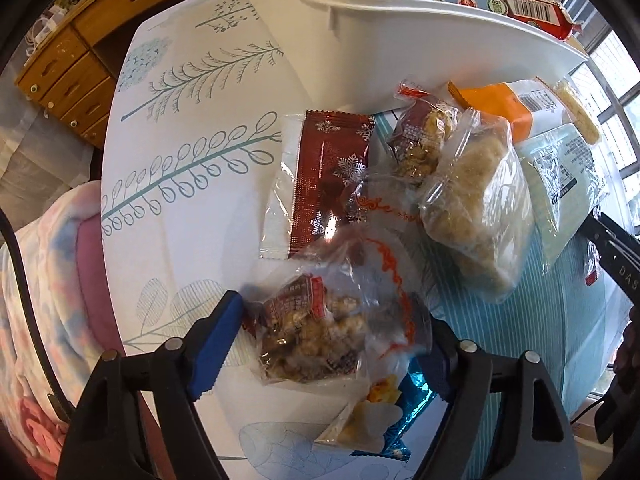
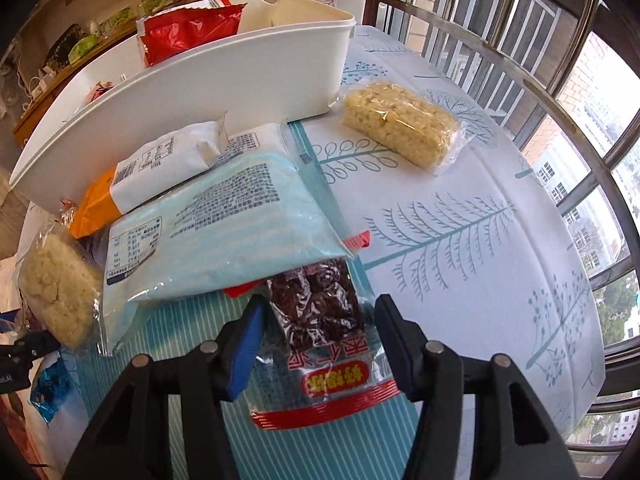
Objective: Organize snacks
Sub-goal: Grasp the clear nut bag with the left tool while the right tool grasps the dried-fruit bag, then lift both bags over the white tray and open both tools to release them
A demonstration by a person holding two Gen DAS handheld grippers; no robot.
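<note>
On the counter, just in front of the white bin, the loose snacks lie in a pile; both tools are lowered over it. The left hand-held gripper straddles a clear nut-brittle packet at 6 o'clock in its view; the blue pad on the left touches the wrapper's edge, the right finger is partly hidden behind the film, so the jaws stand fairly wide and I cannot call it a firm hold yet. The right hand-held gripper brackets a clear packet of dark dried fruit, also at 6 o'clock; its left pad lies against the wrapper, a gap shows on the right, so it is half open around the packet, not clamped.

To do this well, I judge each should close on the firm contents, not the slack film, which would slip; the fruit packet's top is tucked under the pale blue pack, so draw it out toward 6 o'clock before lifting, or the blue pack will drag along.

Counted loose across both views: 2 nut-brittle packets, 2 pale puffed-rice bars, 1 dark red snowflake sachet, 1 orange-and-white pack, 1 pale blue pack, 1 dried-fruit packet, 1 blue foil packet; 1 bin, with at least 3 packs inside.
</note>
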